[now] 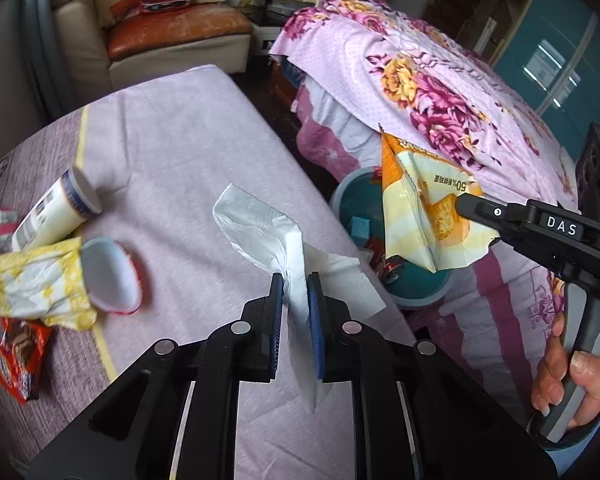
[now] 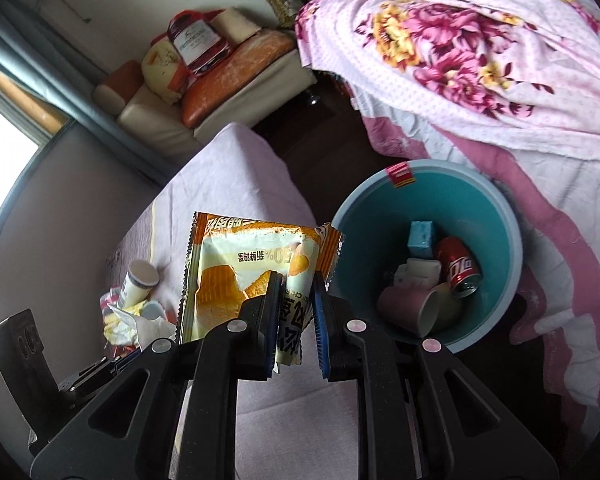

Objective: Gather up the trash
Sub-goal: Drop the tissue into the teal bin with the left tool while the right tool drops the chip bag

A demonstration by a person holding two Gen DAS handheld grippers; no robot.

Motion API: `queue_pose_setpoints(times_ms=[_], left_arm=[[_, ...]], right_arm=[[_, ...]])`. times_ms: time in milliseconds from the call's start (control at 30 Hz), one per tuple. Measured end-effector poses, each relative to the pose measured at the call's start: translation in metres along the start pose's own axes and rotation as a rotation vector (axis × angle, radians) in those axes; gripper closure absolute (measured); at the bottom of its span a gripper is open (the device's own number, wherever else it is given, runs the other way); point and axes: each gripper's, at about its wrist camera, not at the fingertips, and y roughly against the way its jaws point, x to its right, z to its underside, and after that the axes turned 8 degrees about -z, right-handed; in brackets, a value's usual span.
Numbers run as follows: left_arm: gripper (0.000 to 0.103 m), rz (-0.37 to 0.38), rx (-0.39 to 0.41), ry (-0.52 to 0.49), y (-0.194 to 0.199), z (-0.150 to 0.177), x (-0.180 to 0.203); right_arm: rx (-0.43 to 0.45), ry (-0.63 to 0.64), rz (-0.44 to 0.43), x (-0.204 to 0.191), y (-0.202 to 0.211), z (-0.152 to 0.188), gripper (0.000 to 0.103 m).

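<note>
Left tool (image 1: pixel 296 312) clamped on tissue (image 1: pixel 268 232), held above bench (image 1: pixel 188 168). Right tool (image 2: pixel 297 312) clamped on wrapper (image 2: pixel 236 276), just beside bin (image 2: pixel 496 216) holding can (image 2: pixel 458 266) and cups. Cup (image 1: pixel 56 212), wrappers lying on bench, left side.

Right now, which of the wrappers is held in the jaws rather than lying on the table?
The orange-and-cream cake wrapper, pinched upright by the right gripper. The red wrapper lies flat on the table.
</note>
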Motion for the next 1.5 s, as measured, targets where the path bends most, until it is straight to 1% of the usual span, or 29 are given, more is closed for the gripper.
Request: queue_pose_setpoints(times_ms=[200, 333, 600, 800, 1067, 1100, 1200, 1267, 1300, 1333, 1367, 1433, 1500], left_arm=[[0.090, 0.022, -0.010, -0.058, -0.015, -0.019, 0.034], [0.090, 0.031, -0.026, -0.100, -0.029, -0.027, 0.058], [0.089, 0.041, -0.076, -0.164, -0.062, -0.035, 0.095], [0.089, 0.040, -0.099, -0.195, -0.078, -0.039, 0.111], [0.087, 0.051, -0.127, -0.202, -0.096, -0.043, 0.121], [0.086, 0.052, -0.134, -0.200, -0.099, -0.043, 0.122], [0.068, 0.049, -0.138, -0.194, -0.103, -0.043, 0.121], [0.042, 0.046, -0.130, -0.187, -0.102, -0.044, 0.120], [0.036, 0.040, -0.118, -0.181, -0.101, -0.044, 0.119], [0.026, 0.035, -0.111, -0.177, -0.099, -0.045, 0.118], [0.020, 0.029, -0.099, -0.173, -0.097, -0.045, 0.117], [0.017, 0.023, -0.089, -0.168, -0.095, -0.046, 0.114], [0.015, 0.020, -0.093, -0.161, -0.094, -0.045, 0.111]], right_arm=[[0.070, -0.056, 0.046, 0.035, 0.022, -0.014, 0.088], [0.096, -0.092, 0.073, 0.057, 0.031, -0.021, 0.088], [0.093, -0.150, 0.108, 0.098, 0.035, -0.026, 0.088], [0.088, -0.173, 0.126, 0.111, 0.030, -0.027, 0.088], [0.074, -0.186, 0.150, 0.120, 0.023, -0.029, 0.086], [0.072, -0.187, 0.153, 0.122, 0.022, -0.029, 0.086], [0.069, -0.190, 0.160, 0.123, 0.020, -0.029, 0.086], [0.066, -0.191, 0.164, 0.123, 0.019, -0.030, 0.086], [0.064, -0.192, 0.165, 0.124, 0.018, -0.029, 0.086], [0.062, -0.192, 0.166, 0.124, 0.017, -0.029, 0.086], [0.060, -0.192, 0.168, 0.123, 0.016, -0.029, 0.086], [0.055, -0.192, 0.169, 0.123, 0.013, -0.030, 0.086], [0.051, -0.191, 0.171, 0.122, 0.010, -0.031, 0.086]])
